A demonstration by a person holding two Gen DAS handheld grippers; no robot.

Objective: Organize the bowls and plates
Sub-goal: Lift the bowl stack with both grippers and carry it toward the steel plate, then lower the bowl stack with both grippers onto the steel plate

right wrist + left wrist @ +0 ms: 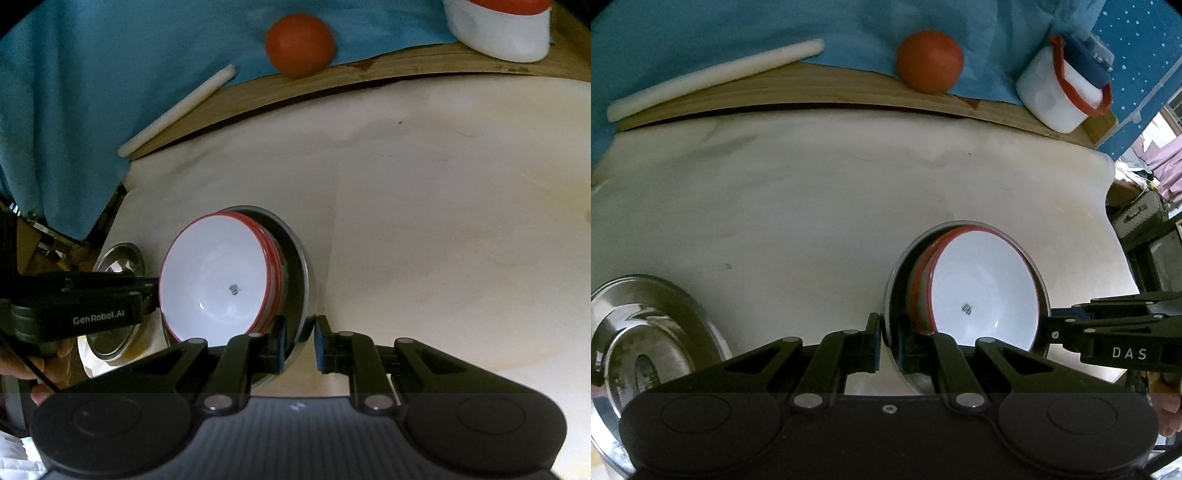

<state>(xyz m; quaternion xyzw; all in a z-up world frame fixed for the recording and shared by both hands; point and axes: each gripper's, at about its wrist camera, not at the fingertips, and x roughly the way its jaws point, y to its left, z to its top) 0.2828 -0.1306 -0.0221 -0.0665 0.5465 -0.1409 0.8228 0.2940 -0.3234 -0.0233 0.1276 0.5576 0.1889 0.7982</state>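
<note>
A stack of white bowls with red rims (982, 288) sits inside a round steel plate (900, 273). My left gripper (888, 339) is shut on the plate's left rim. The right gripper (1047, 330) reaches in from the right and meets the opposite rim. In the right wrist view the same bowls (218, 280) fill the steel plate (291, 258). My right gripper (301, 339) is shut on that plate's right rim. The left gripper (157, 291) comes in from the left, its tips hidden behind the bowls.
A second steel plate (646, 332) lies upside down at the lower left on the cream tabletop (812, 203). At the back are a wooden board (812, 92), a blue cloth, a white rod (713, 79), a red ball (930, 61) and a white pot with a red handle (1060, 92).
</note>
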